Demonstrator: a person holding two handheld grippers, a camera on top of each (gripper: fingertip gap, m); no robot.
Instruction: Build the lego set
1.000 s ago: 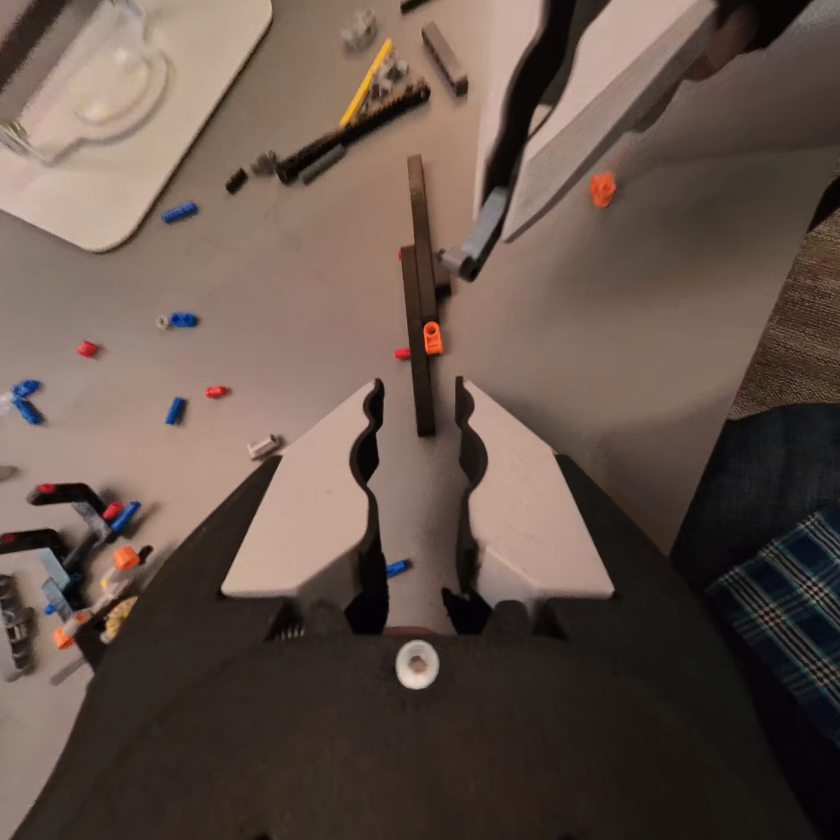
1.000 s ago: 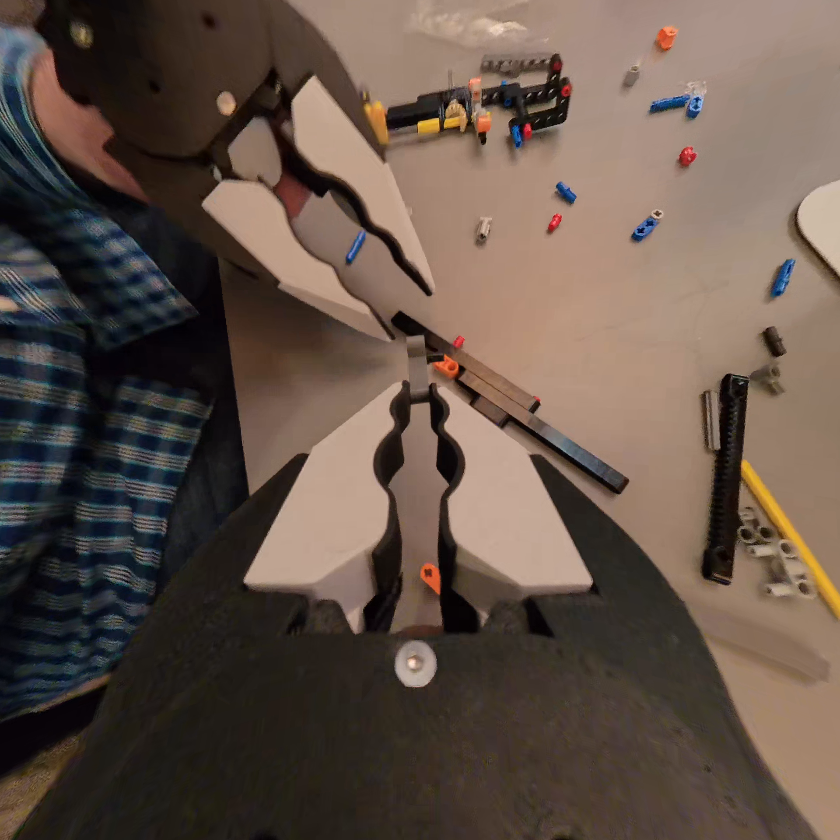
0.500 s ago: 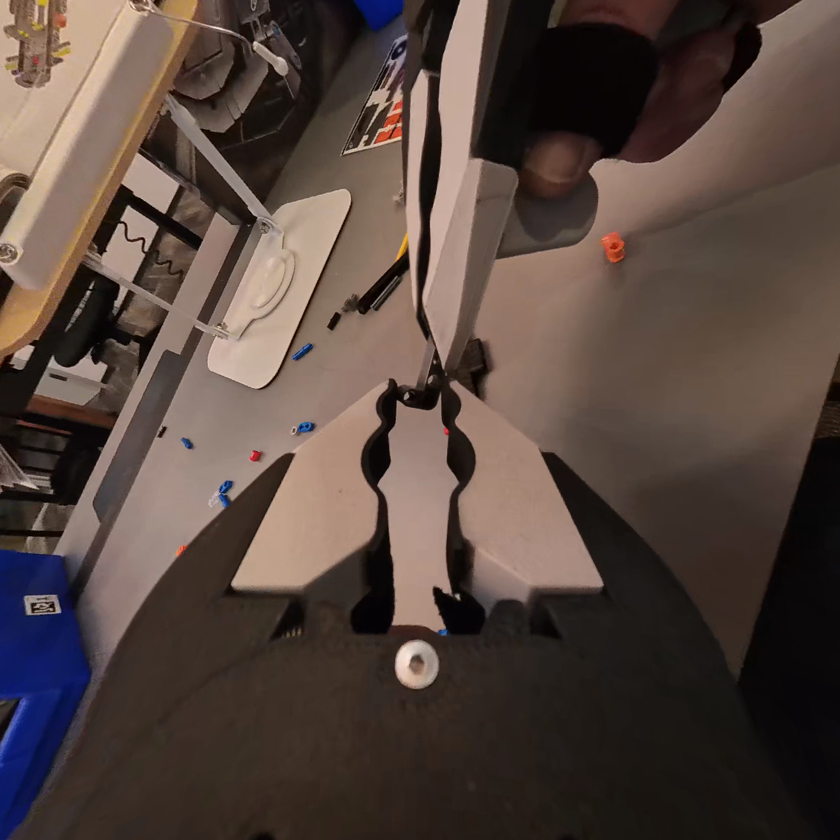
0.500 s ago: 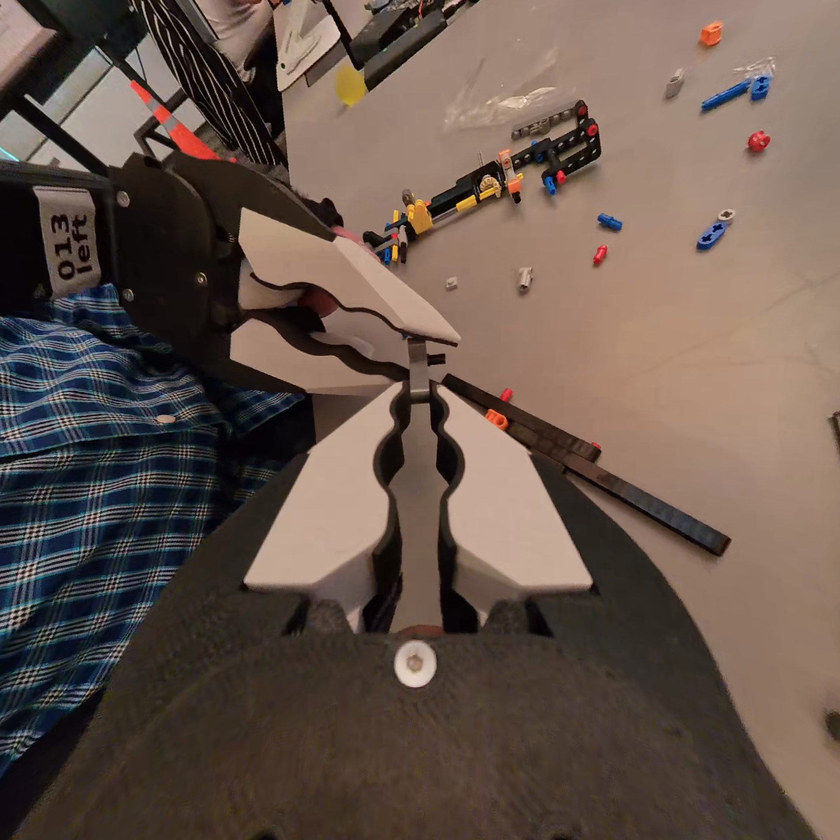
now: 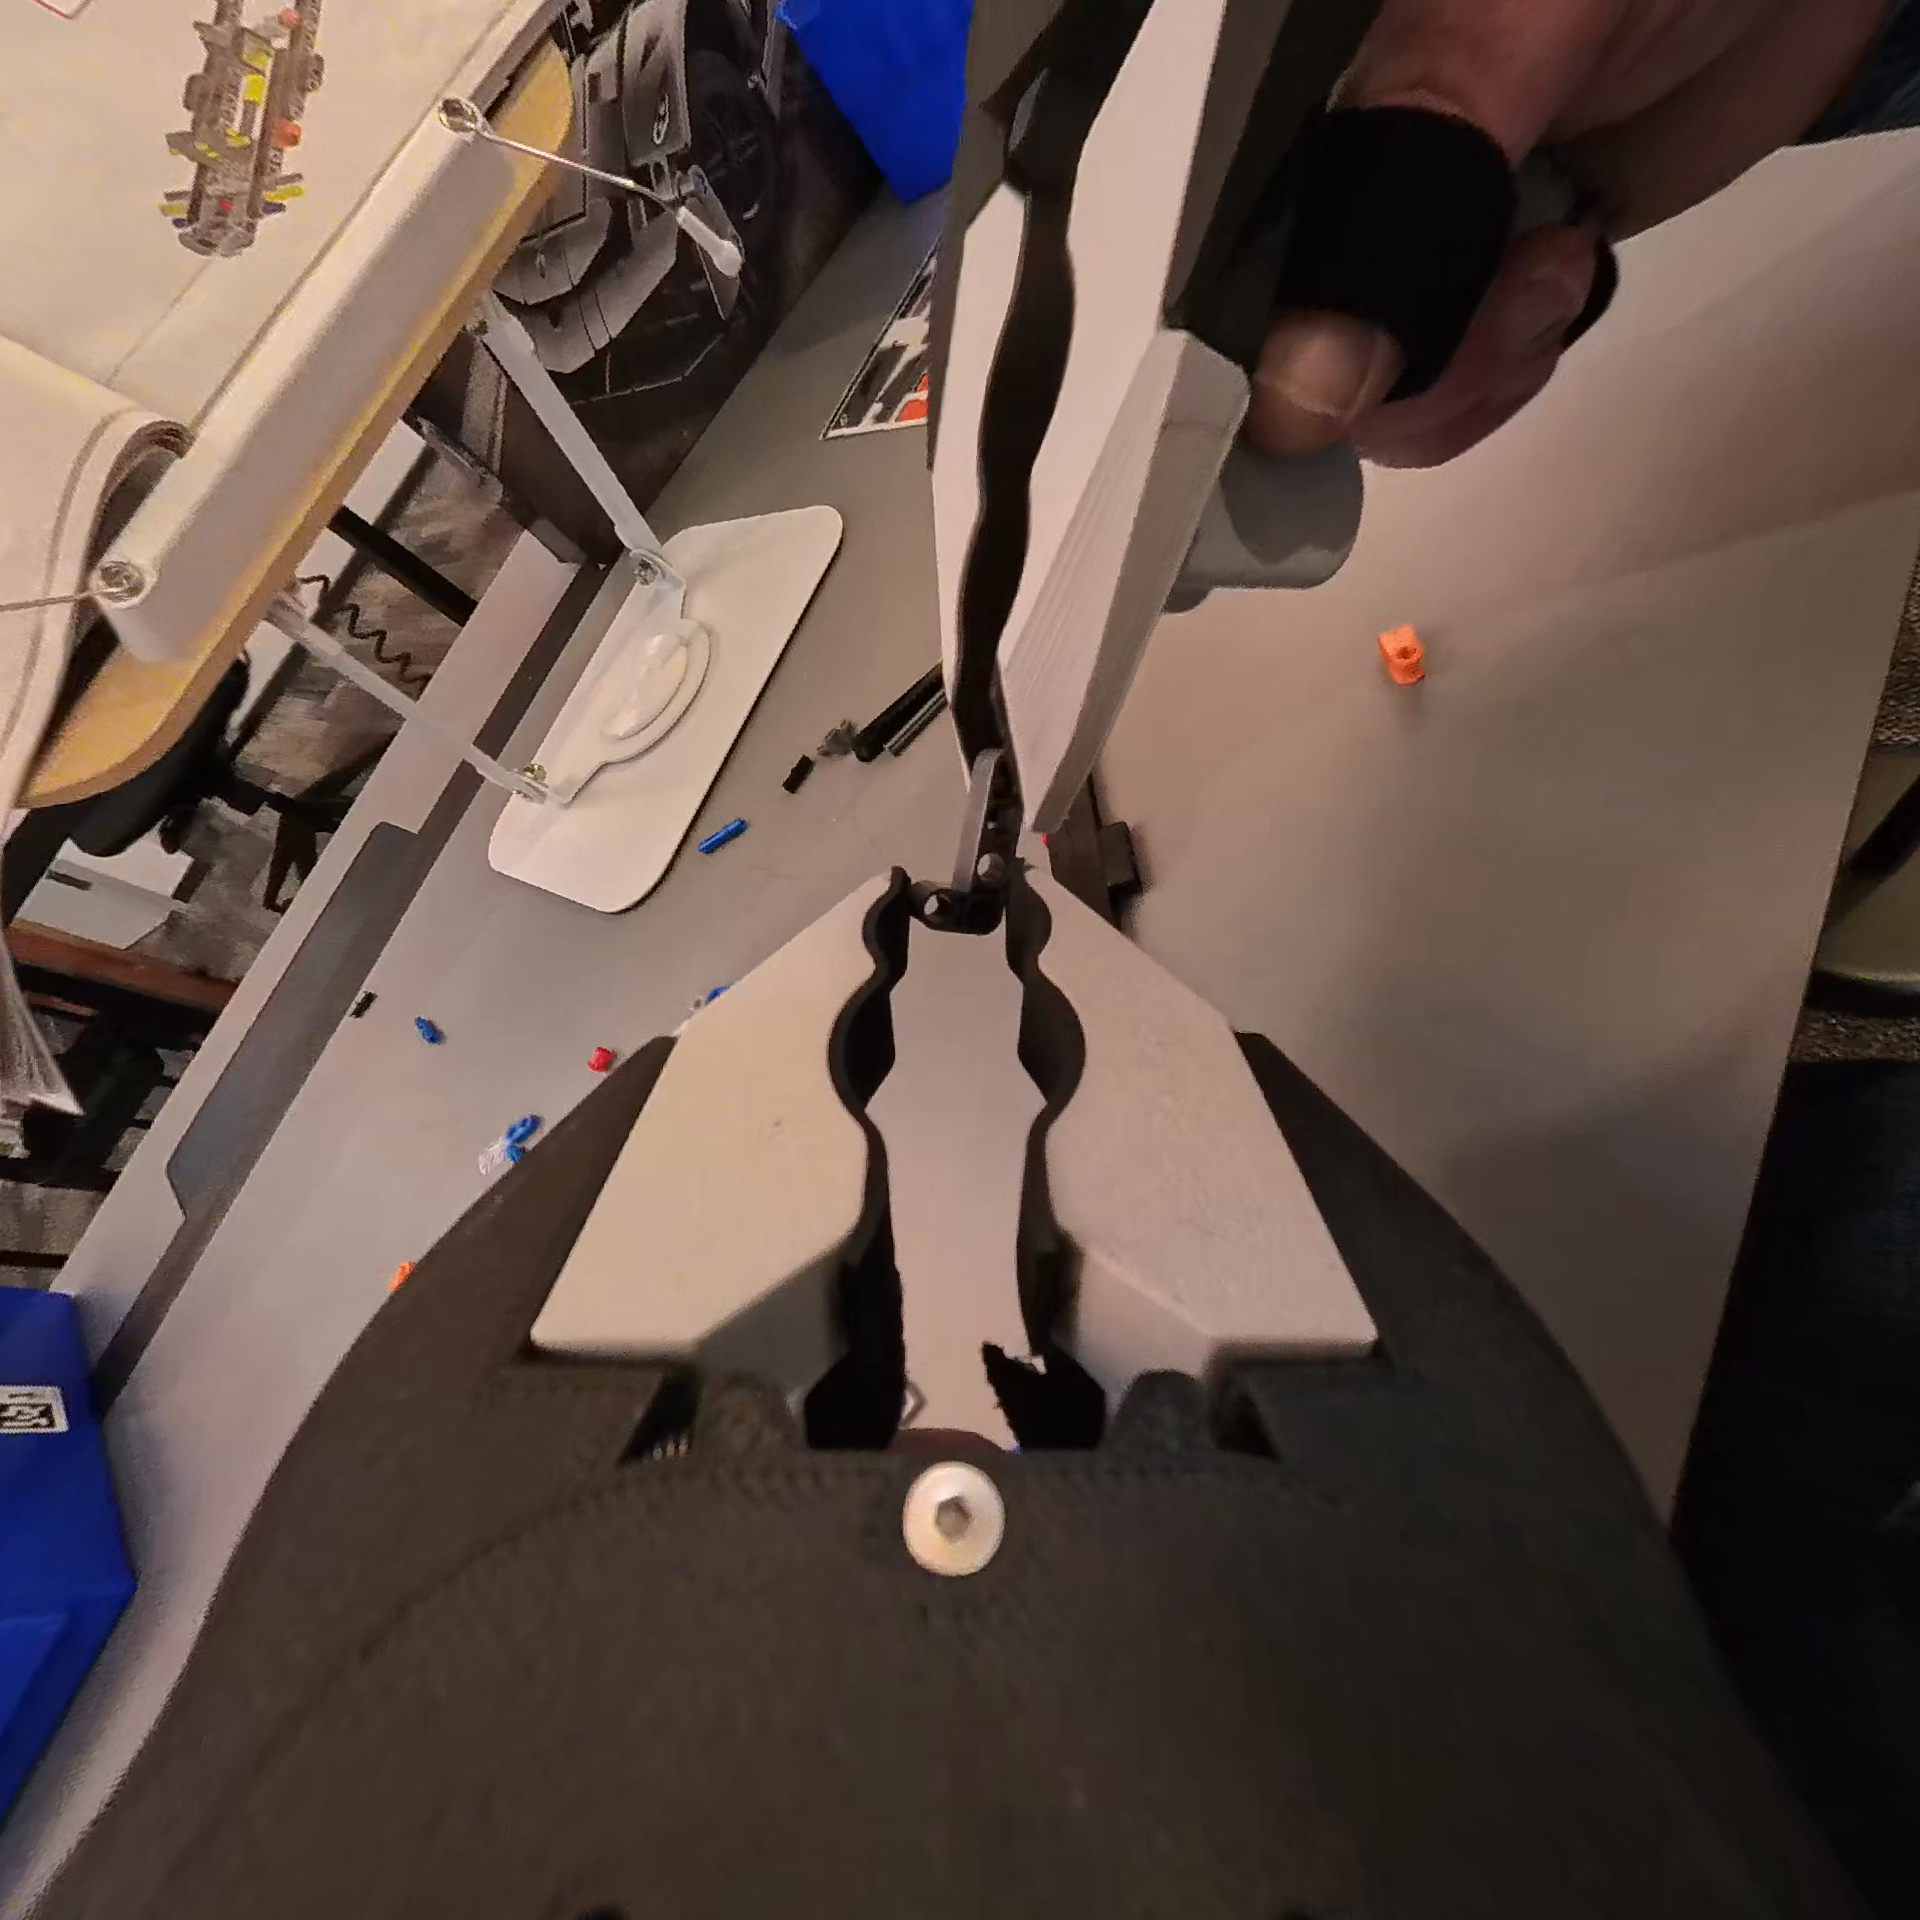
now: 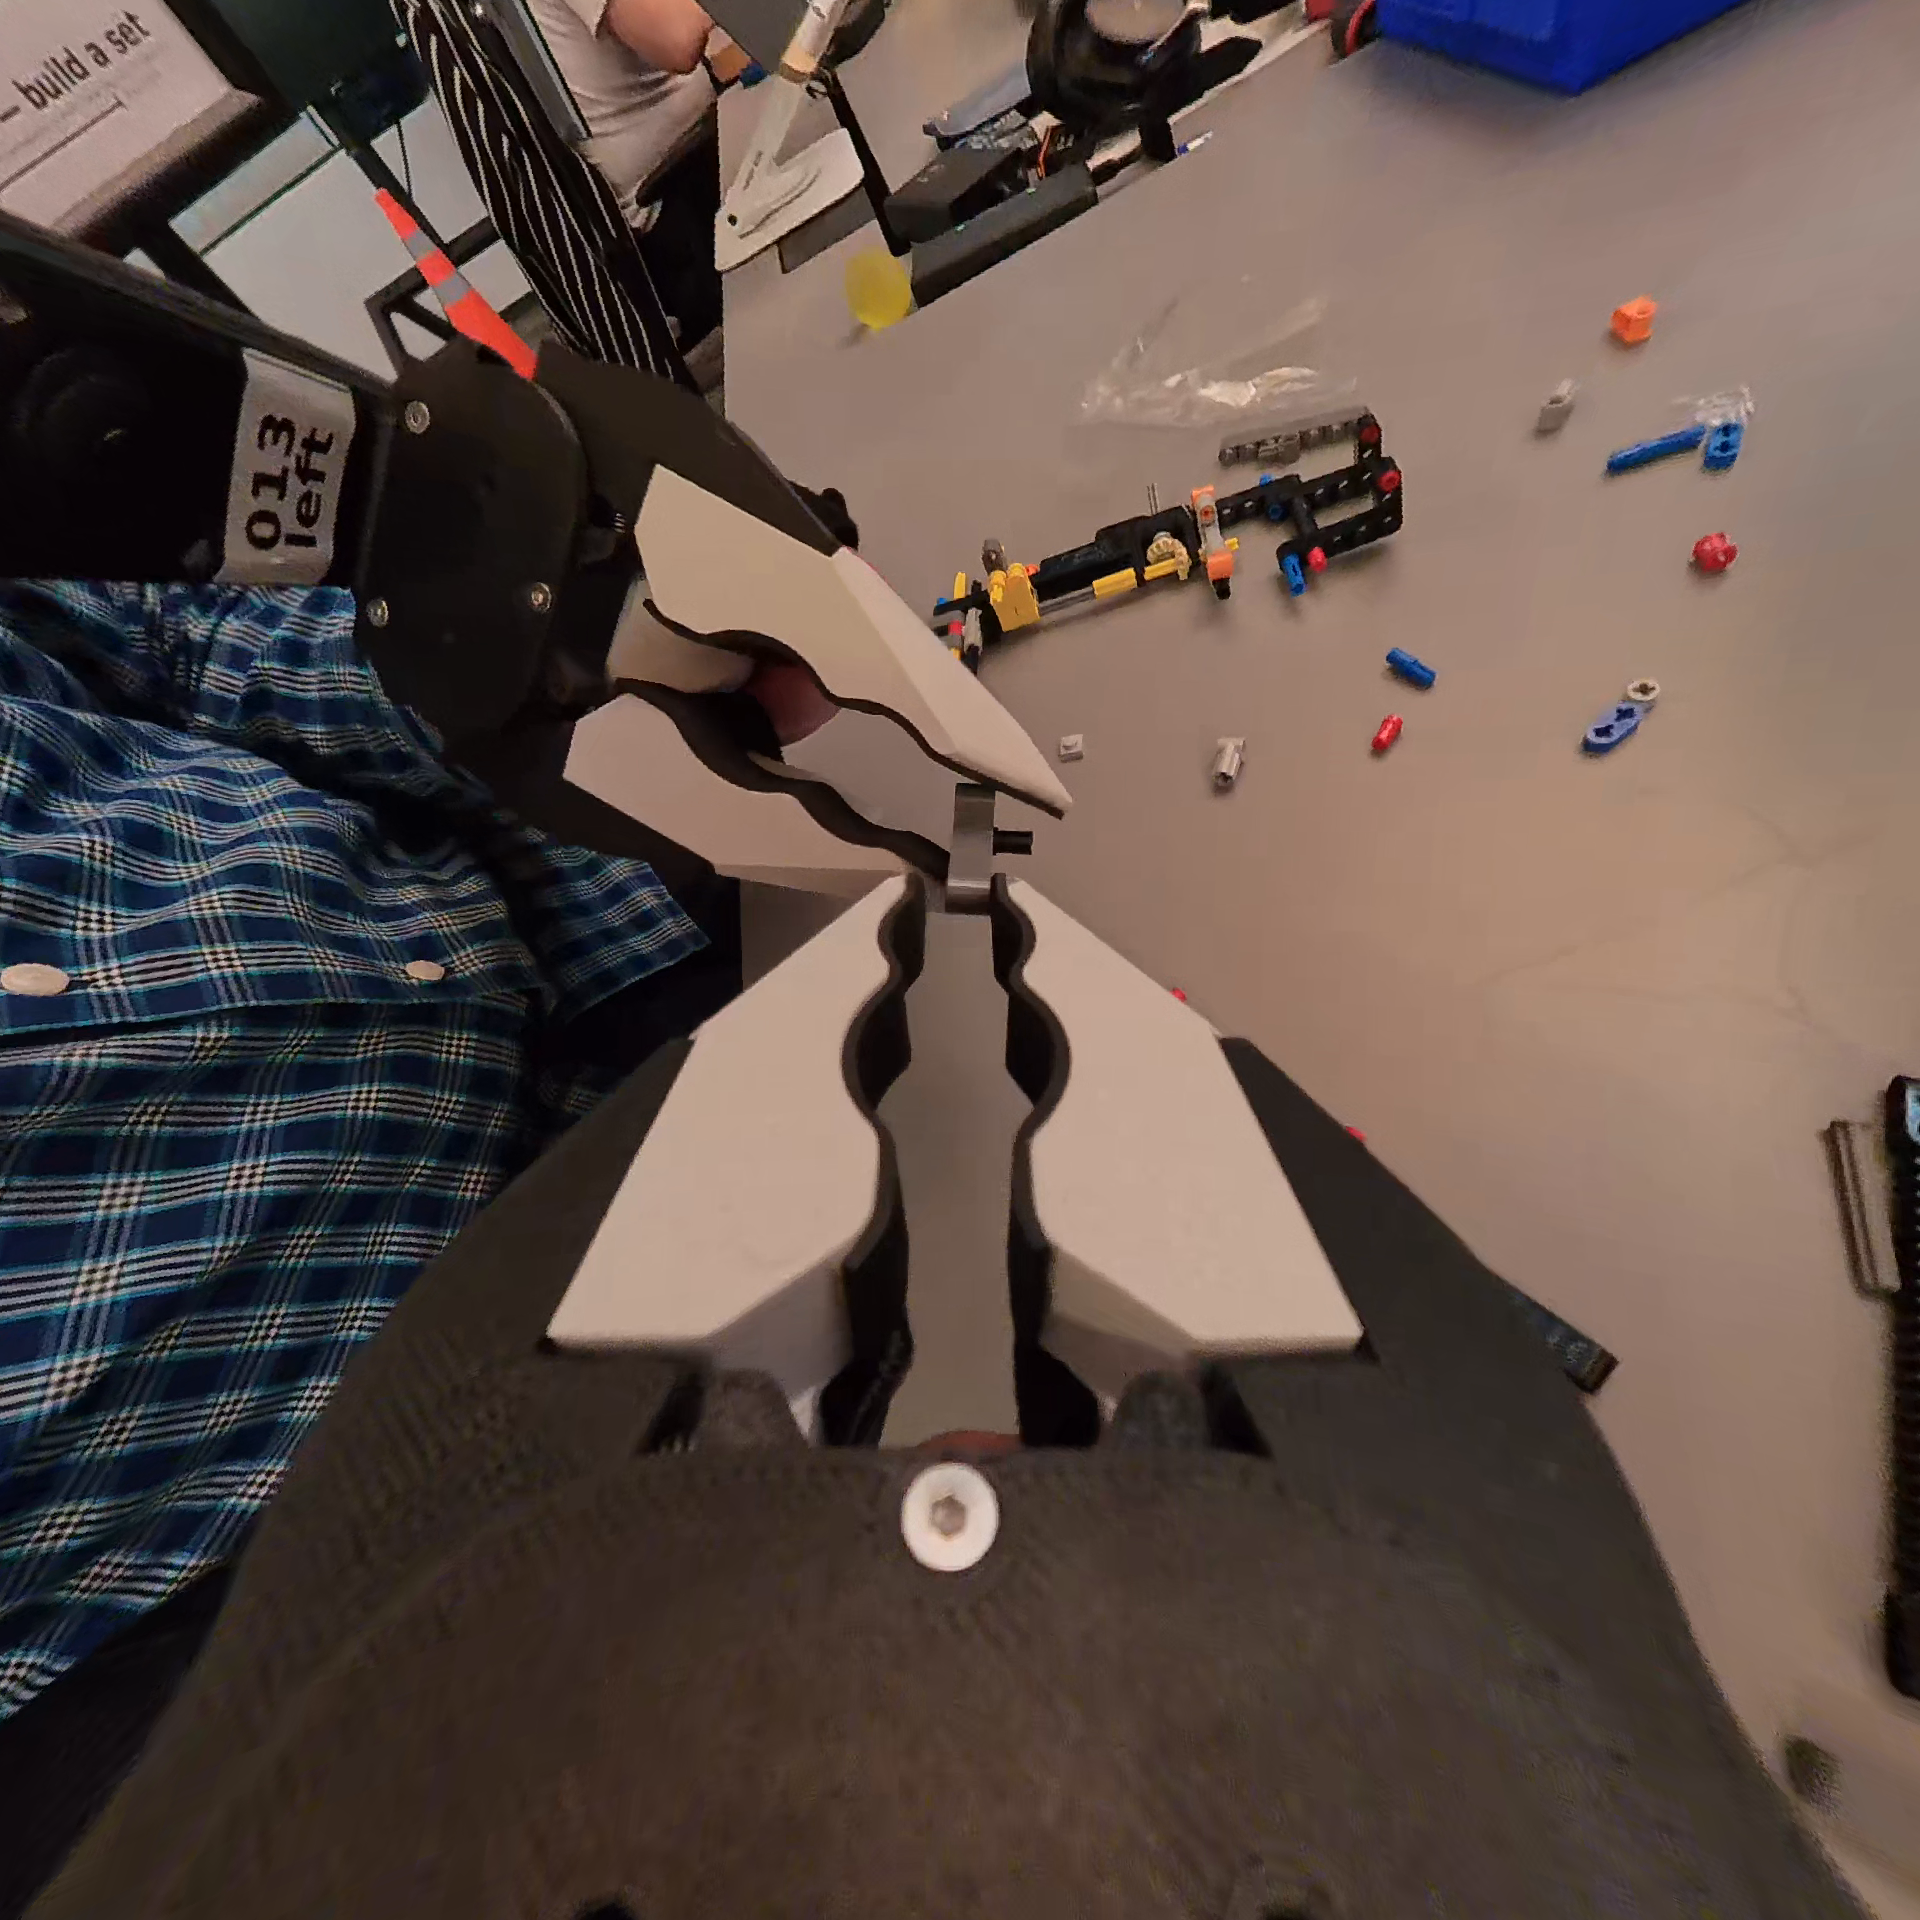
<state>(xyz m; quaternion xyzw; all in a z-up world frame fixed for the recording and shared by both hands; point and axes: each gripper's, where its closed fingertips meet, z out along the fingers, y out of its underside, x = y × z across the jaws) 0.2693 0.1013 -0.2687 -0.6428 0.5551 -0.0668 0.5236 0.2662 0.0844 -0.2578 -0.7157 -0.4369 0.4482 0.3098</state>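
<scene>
My right gripper (image 6: 961, 894) is shut on a small grey beam (image 6: 971, 842) and holds it upright above the grey table (image 6: 1455, 935). A short black pin (image 6: 1013, 840) sticks out of the beam's upper end. My left gripper (image 5: 956, 904) is shut on that black pin (image 5: 961, 916), tip to tip with the right gripper (image 5: 1013, 800), which comes down from the top of the left wrist view with the grey beam (image 5: 980, 816). In the right wrist view the left gripper (image 6: 997, 826) reaches in from the left.
A black and yellow part-built assembly (image 6: 1174, 540) lies farther out, with loose blue and red pins (image 6: 1410, 667) and an orange piece (image 6: 1633, 319). A long black beam (image 6: 1907, 1299) lies at the right. A white stand base (image 5: 665, 717) and booklet (image 5: 208, 208) stand left. Left and right tips are no more than a few centimetres apart.
Both grippers have risen from the table and tilted. My left gripper, open around the long black beam a second ago, has shut on the pin in the grey beam.
</scene>
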